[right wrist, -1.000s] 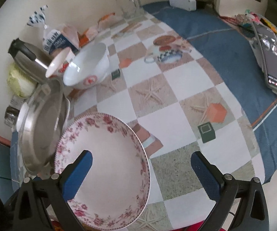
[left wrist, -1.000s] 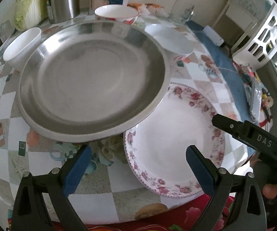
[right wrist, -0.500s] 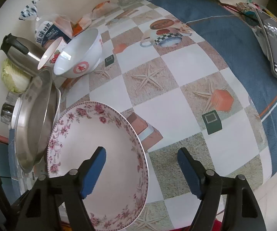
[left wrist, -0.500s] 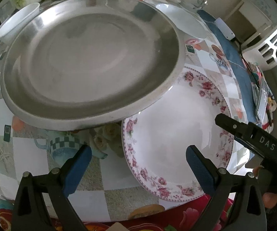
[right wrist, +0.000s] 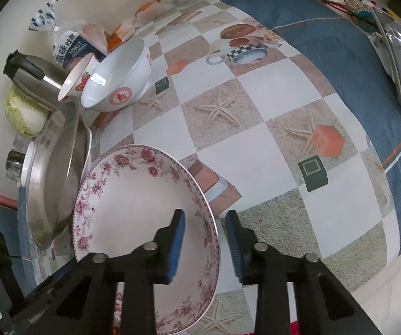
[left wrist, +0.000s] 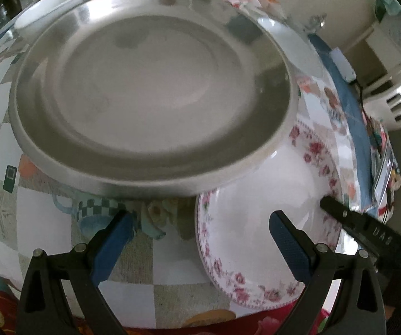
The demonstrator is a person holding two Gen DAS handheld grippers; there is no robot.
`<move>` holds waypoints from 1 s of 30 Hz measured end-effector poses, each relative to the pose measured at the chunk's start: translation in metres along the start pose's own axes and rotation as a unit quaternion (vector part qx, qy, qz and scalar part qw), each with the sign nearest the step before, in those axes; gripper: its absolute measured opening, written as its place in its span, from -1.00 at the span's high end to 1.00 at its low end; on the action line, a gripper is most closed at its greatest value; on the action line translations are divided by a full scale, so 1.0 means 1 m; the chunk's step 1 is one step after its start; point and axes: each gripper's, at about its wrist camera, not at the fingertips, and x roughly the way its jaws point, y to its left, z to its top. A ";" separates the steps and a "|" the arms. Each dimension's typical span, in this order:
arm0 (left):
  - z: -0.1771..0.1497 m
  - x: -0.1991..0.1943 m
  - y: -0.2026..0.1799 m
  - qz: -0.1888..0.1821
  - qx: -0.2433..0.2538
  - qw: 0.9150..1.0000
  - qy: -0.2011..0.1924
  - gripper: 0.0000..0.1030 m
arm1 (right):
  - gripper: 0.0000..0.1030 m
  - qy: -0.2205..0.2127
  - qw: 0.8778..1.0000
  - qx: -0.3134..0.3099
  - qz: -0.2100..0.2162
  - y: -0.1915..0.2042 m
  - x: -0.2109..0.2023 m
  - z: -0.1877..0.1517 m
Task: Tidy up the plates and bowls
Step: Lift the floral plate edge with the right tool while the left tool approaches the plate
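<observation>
The right wrist view is the one that shows the grip: the right gripper (right wrist: 204,223) has its jaws straddling the near rim of the floral plate (right wrist: 133,195), one blue pad inside the dish and one outside. They've just been closing with the rim between them, but I can't tell whether the pads press on it. The left wrist view only catches that gripper as a black arm over the plate's right edge. What that view does show is the left gripper (left wrist: 197,233) with jaws wide apart and nothing between them, hanging over the checkered surface (left wrist: 47,223) just left of the floral plate. The steel pan (left wrist: 150,92) sits left of the plate and overlaps its far-left rim, so it's in the way on that side. Beyond the pan from the plate are a big white bowl (right wrist: 116,81), a strawberry bowl (right wrist: 77,79), a kettle (right wrist: 30,72), a toast bag (right wrist: 70,48) and a cabbage (right wrist: 24,114).
</observation>
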 end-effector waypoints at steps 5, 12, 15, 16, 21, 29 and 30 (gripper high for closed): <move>0.000 0.002 -0.001 0.001 0.004 1.000 0.003 -0.91 | 0.69 -0.002 1.000 0.003 0.004 -0.005 -0.003 0.001; -0.002 0.007 -0.018 -0.007 0.030 0.999 0.008 -0.91 | 0.68 -0.018 0.999 0.024 -0.024 -0.020 -0.013 0.002; -0.002 0.010 -0.025 -0.005 0.036 0.999 0.009 -0.91 | 0.69 -0.021 0.998 0.048 -0.016 -0.033 -0.016 0.004; -0.002 0.012 -0.028 -0.005 0.038 0.999 0.008 -0.91 | 0.69 -0.023 0.998 0.052 -0.016 -0.036 -0.017 0.005; -0.002 0.015 -0.039 -0.020 0.046 0.999 0.003 -0.91 | 0.69 -0.023 0.997 0.066 0.020 -0.053 -0.018 0.007; 0.004 0.022 -0.054 -0.018 0.060 0.998 -0.005 -0.75 | 0.69 -0.016 0.993 0.085 0.082 -0.067 -0.013 0.005; 0.005 0.024 -0.058 -0.014 0.066 0.998 -0.008 -0.61 | 0.69 -0.016 0.993 0.084 0.083 -0.067 -0.012 0.005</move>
